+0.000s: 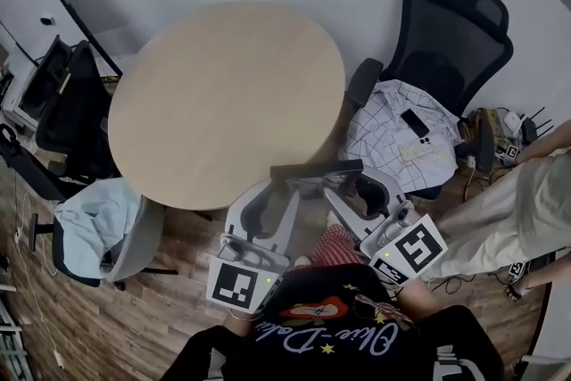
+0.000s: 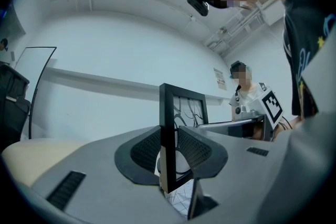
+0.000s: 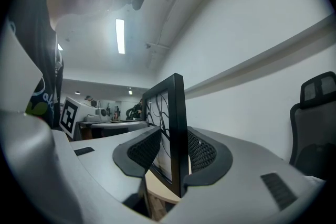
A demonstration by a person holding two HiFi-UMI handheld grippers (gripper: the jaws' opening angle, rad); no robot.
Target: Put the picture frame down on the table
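A black picture frame point(image 1: 317, 169) with a line drawing under glass hangs upright, edge-on to the head view, just off the near rim of the round beige table point(image 1: 223, 94). My left gripper point(image 1: 278, 185) is shut on the frame's left side. In the left gripper view the mesh pads point(image 2: 144, 149) press on the black frame edge point(image 2: 168, 134). My right gripper point(image 1: 353, 183) is shut on the opposite side. Its own view shows the frame edge point(image 3: 178, 134) clamped between its pads point(image 3: 202, 152). Each gripper's marker cube point(image 2: 270, 105) point(image 3: 68, 115) shows in the other's view.
A black office chair point(image 1: 446, 31) at the right carries a checked shirt point(image 1: 393, 125) and a phone point(image 1: 415, 122). A grey chair with light blue cloth point(image 1: 94, 223) stands at the left, beside a dark chair point(image 1: 71, 103). A person point(image 1: 517, 210) stands at the right.
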